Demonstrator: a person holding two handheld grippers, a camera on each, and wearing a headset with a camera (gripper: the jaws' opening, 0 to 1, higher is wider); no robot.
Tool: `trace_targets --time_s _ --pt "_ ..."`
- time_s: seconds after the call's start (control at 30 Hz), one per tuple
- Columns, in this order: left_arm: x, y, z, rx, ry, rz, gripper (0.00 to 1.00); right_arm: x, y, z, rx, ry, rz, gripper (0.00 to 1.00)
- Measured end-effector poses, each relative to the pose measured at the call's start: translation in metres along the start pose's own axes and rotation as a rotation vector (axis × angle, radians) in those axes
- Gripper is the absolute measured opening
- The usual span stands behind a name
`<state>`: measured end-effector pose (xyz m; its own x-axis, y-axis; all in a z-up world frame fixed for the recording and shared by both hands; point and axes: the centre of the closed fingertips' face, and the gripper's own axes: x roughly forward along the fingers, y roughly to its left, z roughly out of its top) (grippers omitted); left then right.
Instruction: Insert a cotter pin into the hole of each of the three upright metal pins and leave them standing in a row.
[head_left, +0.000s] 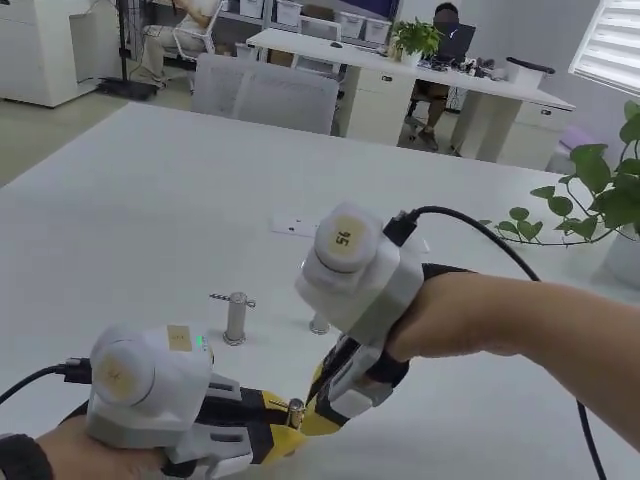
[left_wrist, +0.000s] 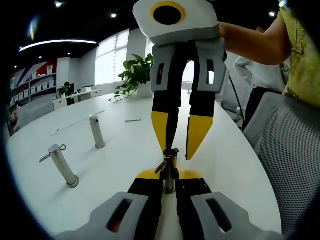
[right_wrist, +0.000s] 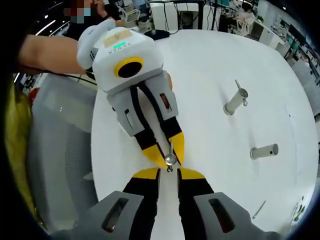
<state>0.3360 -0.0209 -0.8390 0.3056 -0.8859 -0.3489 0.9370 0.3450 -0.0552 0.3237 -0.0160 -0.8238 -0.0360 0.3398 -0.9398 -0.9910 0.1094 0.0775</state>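
Left gripper (right_wrist: 166, 151) clamped on upright metal pin (left_wrist: 170, 176) near the worktop's (head_left: 150, 200) near edge, cotter pin (left_wrist: 161, 167) sitting through its hole. Right gripper (left_wrist: 178, 147) jaws slightly apart, straddling the pin top, gripping nothing I can make out. Risk: a sideways brush could back the cotter out, or an uneven release could topple the pin.

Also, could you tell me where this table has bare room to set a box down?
The stretch beyond the white card, up to the table's far edge, is bare, as is the area left of the cottered pin. It is crowded near you: left gripper and right gripper meet at the held pin, the bare pin just behind.
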Motion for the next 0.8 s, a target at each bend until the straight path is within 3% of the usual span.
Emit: trace_targets --time_s 0.13,0.3,0.8 --pt "0.0000 0.0004 0.0001 0.000 0.000 0.000 0.07 0.0012 0.0010 -0.0059 0.013 0.016 0.008 0.13" --pt "-0.0002 0.0004 0.0001 0.000 0.000 0.001 0.07 0.0021 -0.0004 -0.0057 0.010 0.019 0.002 0.03" --pt "-0.0003 0.0002 0.0000 0.000 0.000 0.002 0.07 0.0029 -0.0014 -0.0027 0.008 0.005 -0.007 0.03"
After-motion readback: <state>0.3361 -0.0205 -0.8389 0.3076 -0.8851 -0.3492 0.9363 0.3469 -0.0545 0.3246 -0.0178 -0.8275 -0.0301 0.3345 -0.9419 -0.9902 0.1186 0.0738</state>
